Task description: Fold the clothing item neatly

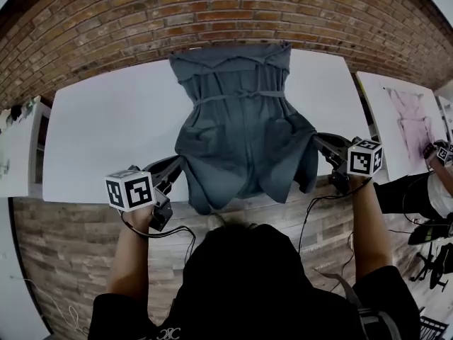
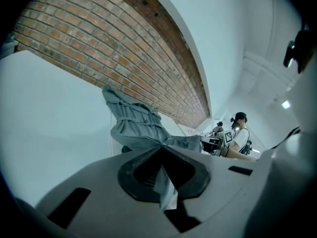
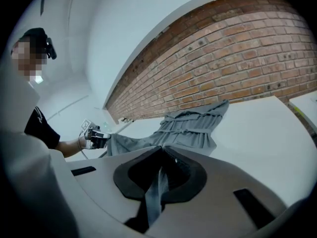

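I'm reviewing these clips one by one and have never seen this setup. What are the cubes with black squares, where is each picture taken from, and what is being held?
There is no robot here. A person holds a hand tool in each hand, the left gripper and the right gripper; the marker cubes are part of them. The head view looks down from the person's head. The other two pictures come from cameras riding on each gripper, looking along its fingers. A grey garment lies spread on a white table before a brick wall. Each gripper is shut on a near corner of the cloth, holding that end up.
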`<action>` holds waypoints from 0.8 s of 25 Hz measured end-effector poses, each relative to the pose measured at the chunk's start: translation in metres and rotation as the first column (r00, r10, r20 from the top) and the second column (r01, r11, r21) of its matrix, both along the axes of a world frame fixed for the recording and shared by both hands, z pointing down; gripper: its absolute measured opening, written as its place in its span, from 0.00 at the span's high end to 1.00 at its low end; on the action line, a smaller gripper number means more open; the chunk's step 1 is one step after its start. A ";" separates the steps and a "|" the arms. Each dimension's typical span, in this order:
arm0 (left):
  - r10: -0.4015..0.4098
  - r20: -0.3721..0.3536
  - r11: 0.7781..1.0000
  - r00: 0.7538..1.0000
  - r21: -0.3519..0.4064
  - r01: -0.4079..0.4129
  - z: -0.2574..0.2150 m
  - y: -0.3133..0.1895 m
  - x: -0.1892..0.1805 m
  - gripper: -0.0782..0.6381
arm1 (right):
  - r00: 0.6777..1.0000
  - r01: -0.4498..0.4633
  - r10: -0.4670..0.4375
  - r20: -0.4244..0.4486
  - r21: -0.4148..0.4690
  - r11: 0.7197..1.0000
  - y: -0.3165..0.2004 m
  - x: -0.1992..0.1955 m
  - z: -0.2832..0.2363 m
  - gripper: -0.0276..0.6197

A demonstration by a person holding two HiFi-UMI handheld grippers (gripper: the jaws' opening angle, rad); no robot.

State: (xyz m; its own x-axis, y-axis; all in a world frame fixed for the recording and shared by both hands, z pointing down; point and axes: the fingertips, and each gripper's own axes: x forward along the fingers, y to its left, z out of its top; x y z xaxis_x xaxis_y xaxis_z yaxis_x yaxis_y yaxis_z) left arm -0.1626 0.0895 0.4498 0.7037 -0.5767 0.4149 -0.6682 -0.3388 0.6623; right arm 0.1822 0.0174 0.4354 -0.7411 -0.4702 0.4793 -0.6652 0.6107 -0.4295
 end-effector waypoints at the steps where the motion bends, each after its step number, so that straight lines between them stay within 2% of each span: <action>1: 0.007 -0.010 1.000 1.000 0.017 -0.007 -0.008 -0.006 0.000 0.87 | 1.000 0.004 -0.004 -0.006 0.017 1.000 -0.007 -0.004 -0.007 0.93; 5: 0.028 -0.031 0.997 0.999 0.074 -0.025 -0.037 -0.035 0.001 0.87 | 1.000 0.022 -0.023 0.002 0.082 0.996 -0.035 -0.021 -0.038 0.93; 9: -0.003 -0.085 0.994 0.996 0.109 0.012 -0.061 -0.070 0.000 0.87 | 0.999 0.022 -0.025 0.022 0.113 0.993 -0.066 -0.023 -0.058 0.93; 15: -0.090 -0.083 0.982 0.993 0.160 0.102 -0.086 -0.139 -0.014 0.87 | 0.995 -0.013 0.001 0.100 0.125 0.992 -0.137 -0.013 -0.081 0.93; 20: -0.169 -0.083 0.969 0.982 0.168 0.181 -0.093 -0.204 -0.022 0.87 | 0.999 0.004 -0.011 0.050 0.128 0.992 -0.214 -0.010 -0.078 0.93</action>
